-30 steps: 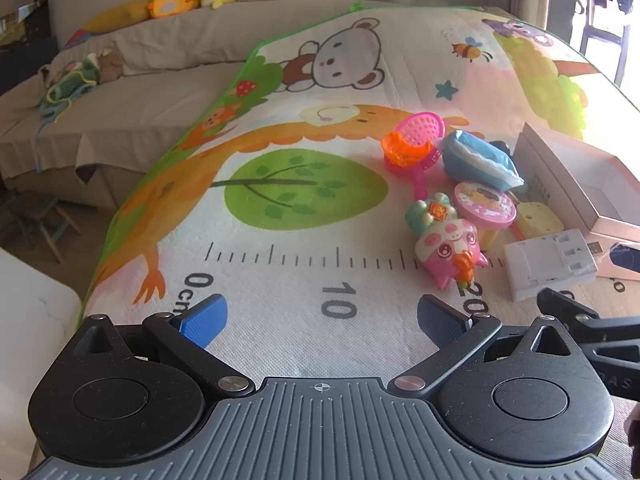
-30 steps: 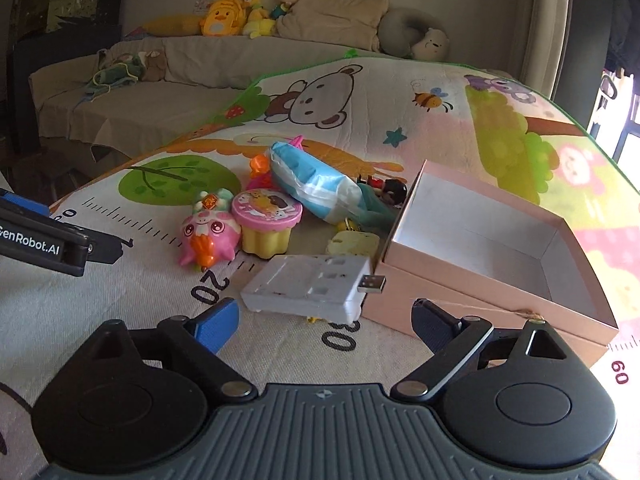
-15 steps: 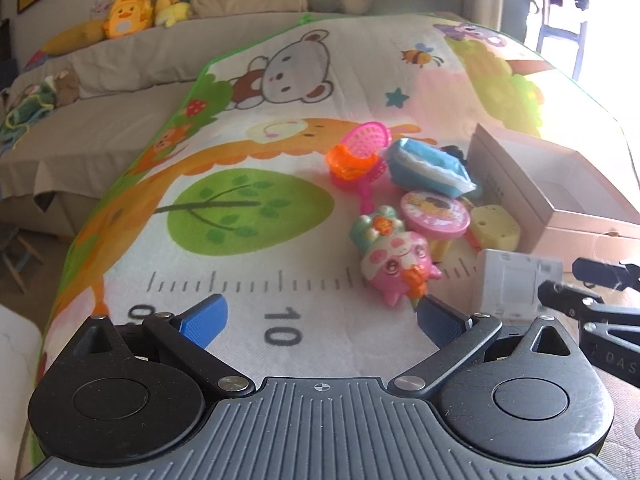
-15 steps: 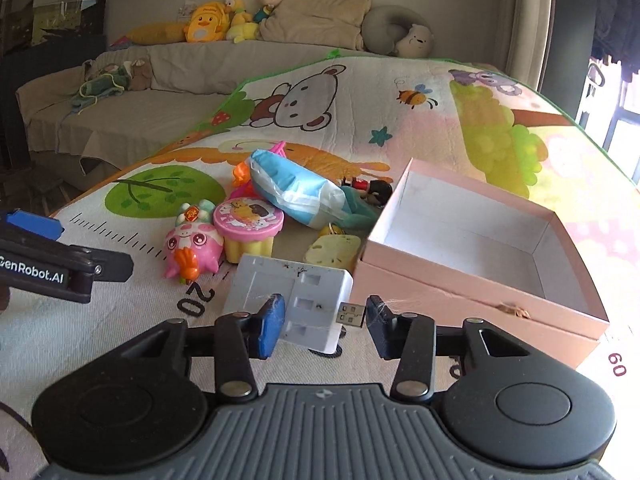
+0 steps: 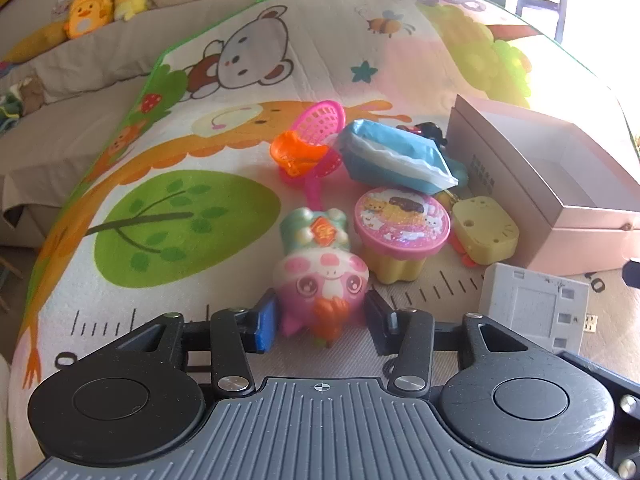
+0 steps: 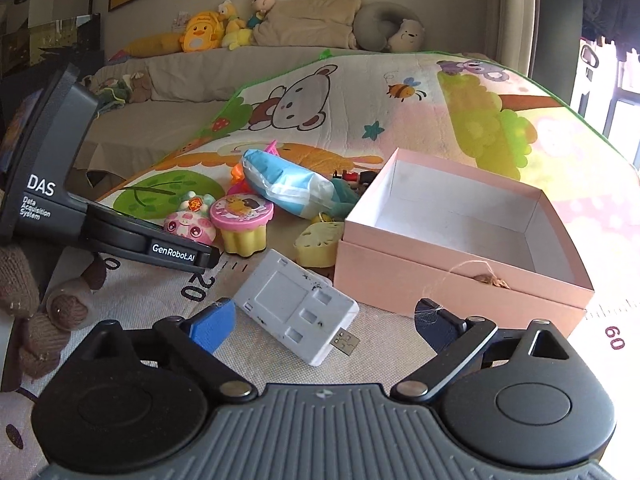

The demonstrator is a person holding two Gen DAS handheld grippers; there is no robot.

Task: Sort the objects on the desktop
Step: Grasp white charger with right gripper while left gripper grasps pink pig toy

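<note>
Blue and black pads of the left hand-held gripper point(image 5: 320, 322) have just been closing and now press both sides of the pink pig squishy toy point(image 5: 322, 280), which lies on the cartoon play mat point(image 5: 180, 216) near its front edge, at the printed ruler marks. Just beyond the pig stands a yellow cupcake toy with a pink lid point(image 5: 401, 232), and beside that a pale yellow sponge-like toy point(image 5: 486, 232) lies against the wall of the open pink box point(image 5: 560, 216). Farther back lie a blue-and-white tissue pack point(image 5: 394, 158), an orange scoop point(image 5: 296, 156) and a pink net scoop point(image 5: 322, 124); a small dark toy behind the pack is too hidden to name. The right hand-held gripper point(image 6: 320, 326) has just been opening and its jaws stand wide, with the white USB hub point(image 6: 298, 308) lying flat on the mat between them, untouched, its plug pointing toward the front edge. The pink box, seen in the right wrist view at point(image 6: 460, 276), sits just beyond the right jaw toward the mat's right edge, its white inside bare. In that view the left hand-held gripper's body reaches in from the left, held by a hand in a brown knitted glove point(image 6: 36, 304). Plush toys point(image 6: 204, 32) line the sofa point(image 6: 168, 72) past the mat's far edge.
</note>
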